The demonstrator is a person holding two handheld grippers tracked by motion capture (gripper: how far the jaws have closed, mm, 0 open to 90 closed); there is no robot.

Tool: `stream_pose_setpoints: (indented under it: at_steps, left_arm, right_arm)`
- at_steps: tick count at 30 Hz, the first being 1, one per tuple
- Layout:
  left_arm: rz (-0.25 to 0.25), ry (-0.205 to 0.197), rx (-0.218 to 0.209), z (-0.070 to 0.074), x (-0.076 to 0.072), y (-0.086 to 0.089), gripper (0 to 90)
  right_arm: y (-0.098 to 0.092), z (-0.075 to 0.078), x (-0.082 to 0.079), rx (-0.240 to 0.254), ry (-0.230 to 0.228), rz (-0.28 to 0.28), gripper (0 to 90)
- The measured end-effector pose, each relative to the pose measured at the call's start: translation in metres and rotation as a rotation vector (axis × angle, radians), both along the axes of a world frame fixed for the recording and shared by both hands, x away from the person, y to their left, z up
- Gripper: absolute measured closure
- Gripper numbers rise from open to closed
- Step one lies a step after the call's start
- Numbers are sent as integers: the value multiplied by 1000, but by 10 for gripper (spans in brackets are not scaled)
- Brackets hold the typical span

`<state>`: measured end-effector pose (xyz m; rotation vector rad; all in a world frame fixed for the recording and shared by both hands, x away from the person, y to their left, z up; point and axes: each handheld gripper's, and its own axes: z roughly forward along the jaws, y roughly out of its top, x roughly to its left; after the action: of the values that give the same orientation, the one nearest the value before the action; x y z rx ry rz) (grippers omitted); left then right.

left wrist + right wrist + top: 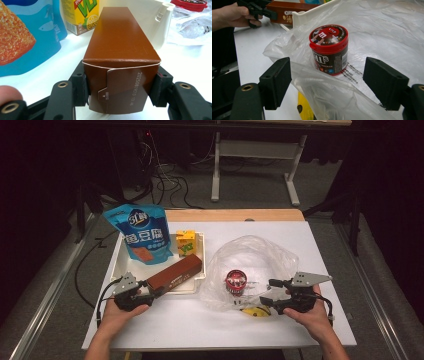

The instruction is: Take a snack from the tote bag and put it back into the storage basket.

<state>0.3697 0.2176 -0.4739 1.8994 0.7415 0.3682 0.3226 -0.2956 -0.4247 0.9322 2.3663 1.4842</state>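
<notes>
One m&m's tub (329, 48), VLT carton (80, 15)

The long brown cardboard box (120, 50) is showing a smooth, faintly satin paper surface, its end flap curling to bare a pale raw edge. The black matt plastic jaws of the left gripper (120, 91) are carrying dull rubbery-looking pads and small brassy metal rivets. The blue foil-like snack pouch (141, 234) is shining glossily, and the yellow carton (80, 15) is looking like coated, printed paperboard. The white plastic tray (160, 22) is appearing smooth and semi-matt. The clear thin plastic bag (387, 32) is lying crinkled and glistening around the small brown plastic tub with a glossy red lid (329, 48).
</notes>
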Motion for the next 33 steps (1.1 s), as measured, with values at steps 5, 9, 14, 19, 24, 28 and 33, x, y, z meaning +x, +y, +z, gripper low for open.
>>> stream_pose_setpoints:
  at_steps: [5, 9, 14, 19, 24, 28, 33]
  left_arm:
    - [34, 14, -18, 5, -2, -1, 369]
    - [72, 7, -51, 17, -11, 2, 267]
    - [197, -21, -67, 33, -34, 4, 266]
    - [255, 16, -150, 39, -57, 5, 658]
    - [220, 40, -109, 37, -63, -11, 900]
    - [202, 71, -51, 30, -60, -24, 900]
    - [224, 94, -25, 25, -55, -28, 900]
  right_arm:
    - [1, 0, 0, 5, 1, -4, 228]
    - [1, -1, 0, 3, 3, -7, 223]
    - [2, -1, -2, 3, 6, -26, 217]
    - [0, -4, -8, -6, 10, -40, 218]
    - [-2, -6, -12, 5, 21, -95, 227]
    - [0, -6, -13, 4, 18, -104, 230]
    - [1, -7, -12, 4, 17, -100, 234]
